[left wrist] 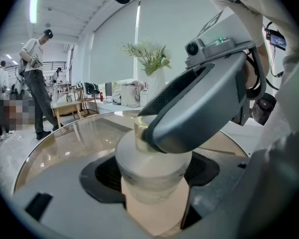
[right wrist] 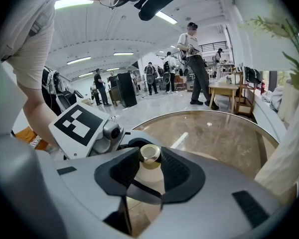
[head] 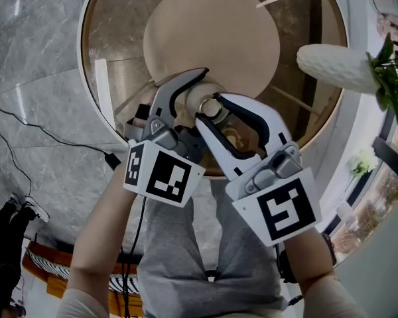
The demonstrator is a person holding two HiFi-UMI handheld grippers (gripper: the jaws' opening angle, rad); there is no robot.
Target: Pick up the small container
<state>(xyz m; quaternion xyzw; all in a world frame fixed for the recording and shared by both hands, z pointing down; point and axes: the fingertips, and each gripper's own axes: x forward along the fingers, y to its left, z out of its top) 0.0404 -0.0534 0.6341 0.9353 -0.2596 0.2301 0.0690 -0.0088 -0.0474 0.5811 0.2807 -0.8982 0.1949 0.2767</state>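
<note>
Pretty bright all round, kind of soft indoor light. Both gripper views are heavy fisheye, so straight lines bow and the corners go black. The ceiling light strips [right wrist: 79,3] are blown out white in the right gripper view, and the pale blind [left wrist: 189,24] backlights the left one. The glass tabletop [head: 116,38] throws streaky glare in the head view. Up close, the small container [left wrist: 152,168] is soft and out of focus, while the background is sharper. Shadows are faint.

Your small container [head: 198,98], a frosted white jar with a pale gold cap [right wrist: 150,153], stands upright over the table's [head: 119,45] near edge, clamped in your left gripper [left wrist: 154,173]
</note>
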